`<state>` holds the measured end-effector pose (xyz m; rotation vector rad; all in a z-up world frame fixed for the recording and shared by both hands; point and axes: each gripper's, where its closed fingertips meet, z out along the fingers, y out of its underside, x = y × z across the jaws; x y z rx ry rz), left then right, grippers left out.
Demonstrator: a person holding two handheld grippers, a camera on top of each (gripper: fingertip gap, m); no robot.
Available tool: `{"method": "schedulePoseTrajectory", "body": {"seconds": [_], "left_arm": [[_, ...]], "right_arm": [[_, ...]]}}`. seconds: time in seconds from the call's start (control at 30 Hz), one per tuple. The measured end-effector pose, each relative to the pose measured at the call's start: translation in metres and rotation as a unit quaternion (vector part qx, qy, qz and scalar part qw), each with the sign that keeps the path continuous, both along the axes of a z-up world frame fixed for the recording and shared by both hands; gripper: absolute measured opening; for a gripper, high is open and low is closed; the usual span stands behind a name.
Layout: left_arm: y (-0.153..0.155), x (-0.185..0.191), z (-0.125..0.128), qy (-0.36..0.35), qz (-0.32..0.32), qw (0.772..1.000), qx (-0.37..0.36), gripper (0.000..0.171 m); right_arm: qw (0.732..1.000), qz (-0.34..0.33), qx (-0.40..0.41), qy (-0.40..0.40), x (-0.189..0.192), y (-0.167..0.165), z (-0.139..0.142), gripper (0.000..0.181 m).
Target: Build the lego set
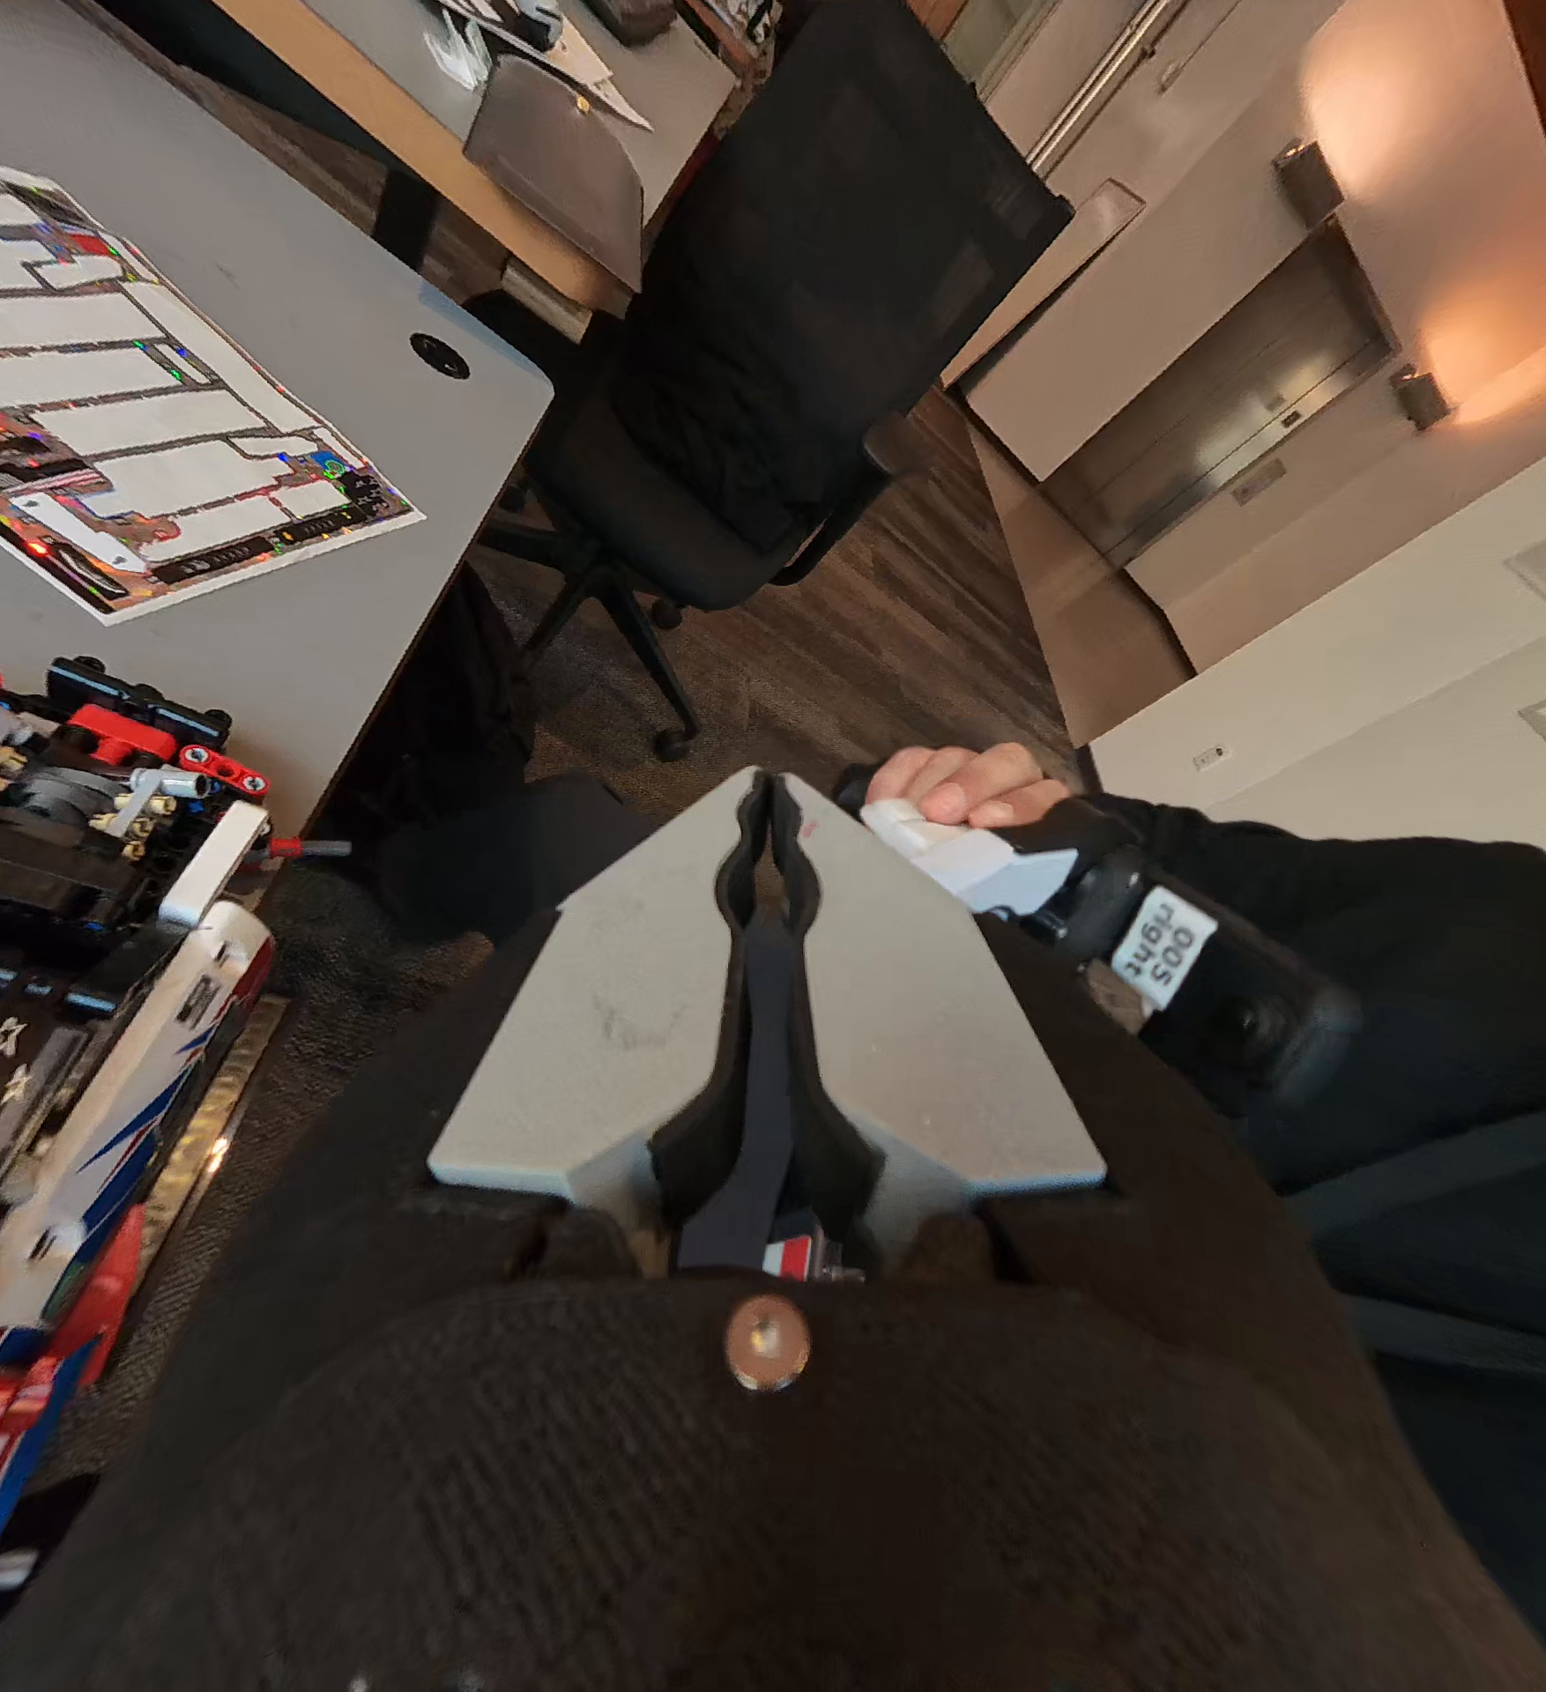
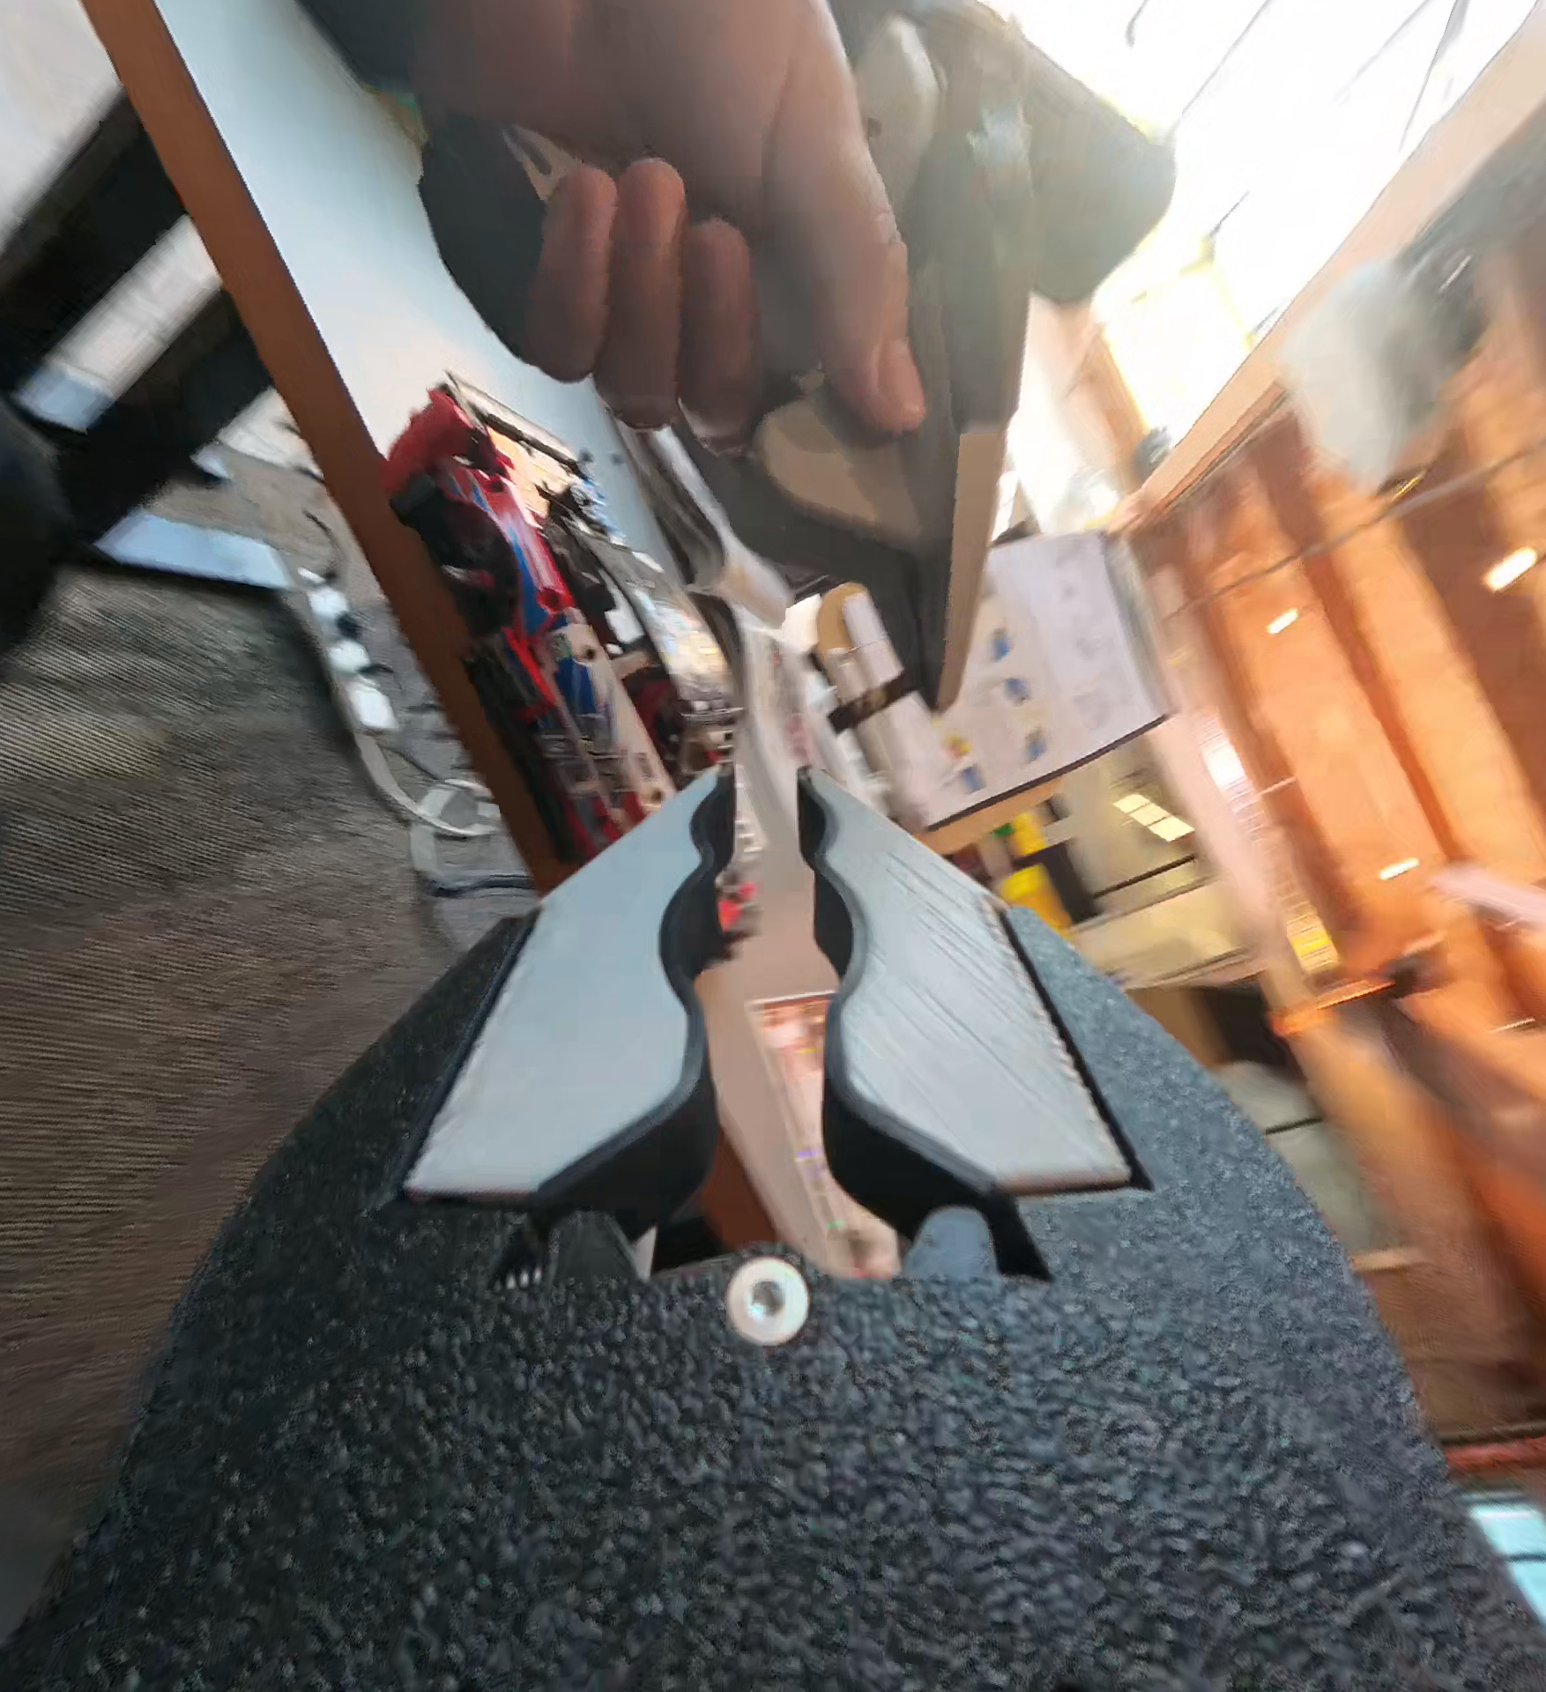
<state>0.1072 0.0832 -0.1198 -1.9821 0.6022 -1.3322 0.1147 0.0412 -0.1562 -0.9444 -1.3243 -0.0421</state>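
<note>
The partly built red, white, blue and black lego car [image 1: 82, 824] stands at the near edge of the grey table [image 1: 311, 275], left of my left gripper. It also shows, blurred and tilted, in the right wrist view [image 2: 531, 632]. My left gripper [image 1: 766, 789] is off the table over the floor, its tips pressed together with nothing showing between them. My right gripper [image 2: 765, 789] is open by a narrow gap and empty, pointing toward the table edge. A hand [image 2: 705, 229] holds the left gripper's body above it. Another hand [image 1: 962, 778] holds the right gripper's body.
A sticker sheet [image 1: 119, 385] lies on the table beyond the car. A black office chair [image 1: 788, 348] stands past the table corner on the wood floor. An open booklet [image 2: 1062, 641] shows at the back. The right wrist view is motion-blurred. My right fingertips sit around 6 cm from my left ones.
</note>
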Motion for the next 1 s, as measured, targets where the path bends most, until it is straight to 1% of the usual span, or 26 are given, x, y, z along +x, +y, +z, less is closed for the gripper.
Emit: {"method": "schedulePoseTrajectory", "body": {"seconds": [0.03,0.07,0.1,0.13,0.17,0.23,0.3,0.33,0.37,0.4,0.43,0.53,0.6,0.67,0.73,0.83,1.0], "left_arm": [[-0.001,-0.004,0.001,0.003,0.004,1.000,0.010,0.000],[-0.003,-0.007,0.004,-0.001,0.008,1.000,0.017,0.000],[-0.007,-0.010,0.006,-0.011,0.010,1.000,0.020,0.000],[-0.011,-0.011,0.010,-0.026,0.009,0.999,0.023,0.000],[-0.016,-0.013,0.014,-0.045,0.011,0.998,0.031,0.000],[-0.025,-0.015,0.022,-0.082,0.022,0.995,0.049,0.000],[-0.034,-0.016,0.032,-0.130,0.036,0.988,0.071,0.000],[-0.037,-0.017,0.037,-0.153,0.046,0.984,0.083,0.000],[-0.041,-0.018,0.041,-0.174,0.054,0.979,0.094,0.000],[-0.045,-0.019,0.045,-0.195,0.061,0.973,0.107,0.000],[-0.047,-0.021,0.048,-0.210,0.072,0.968,0.119,0.000],[-0.055,-0.024,0.055,-0.243,0.087,0.956,0.141,0.000],[-0.058,-0.027,0.057,-0.247,0.097,0.951,0.158,0.000],[-0.060,-0.029,0.059,-0.246,0.105,0.948,0.171,0.000],[-0.061,-0.032,0.062,-0.252,0.112,0.944,0.178,0.000],[-0.061,-0.035,0.061,-0.252,0.121,0.943,0.182,0.000],[-0.062,-0.036,0.058,-0.255,0.129,0.941,0.179,0.000]], "right_arm": [[0.997,0.003,-0.070,0.026,0.001,-0.002,-0.004,0.013],[0.989,0.005,-0.139,0.055,0.004,-0.002,-0.005,0.015],[0.975,0.005,-0.204,0.086,0.007,0.000,-0.005,0.018],[0.955,0.011,-0.271,0.118,0.010,0.002,-0.003,0.017],[0.928,0.025,-0.340,0.153,0.011,0.003,0.000,0.016],[0.853,0.078,-0.467,0.220,0.007,0.000,0.013,0.018],[0.774,0.140,-0.557,0.268,-0.001,-0.008,0.026,0.024],[0.742,0.167,-0.582,0.287,-0.006,-0.012,0.034,0.024],[0.722,0.188,-0.594,0.301,-0.010,-0.014,0.040,0.023],[0.711,0.200,-0.598,0.311,-0.015,-0.017,0.045,0.022],[0.707,0.211,-0.596,0.318,-0.019,-0.019,0.050,0.019],[0.711,0.224,-0.583,0.323,-0.031,-0.026,0.059,0.018],[0.710,0.235,-0.579,0.323,-0.036,-0.030,0.065,0.016],[0.709,0.237,-0.580,0.325,-0.038,-0.031,0.068,0.013],[0.708,0.240,-0.577,0.329,-0.038,-0.031,0.071,0.005],[0.701,0.243,-0.578,0.339,-0.037,-0.030,0.073,0.000],[0.699,0.243,-0.582,0.337,-0.037,-0.027,0.070,0.000]]}}
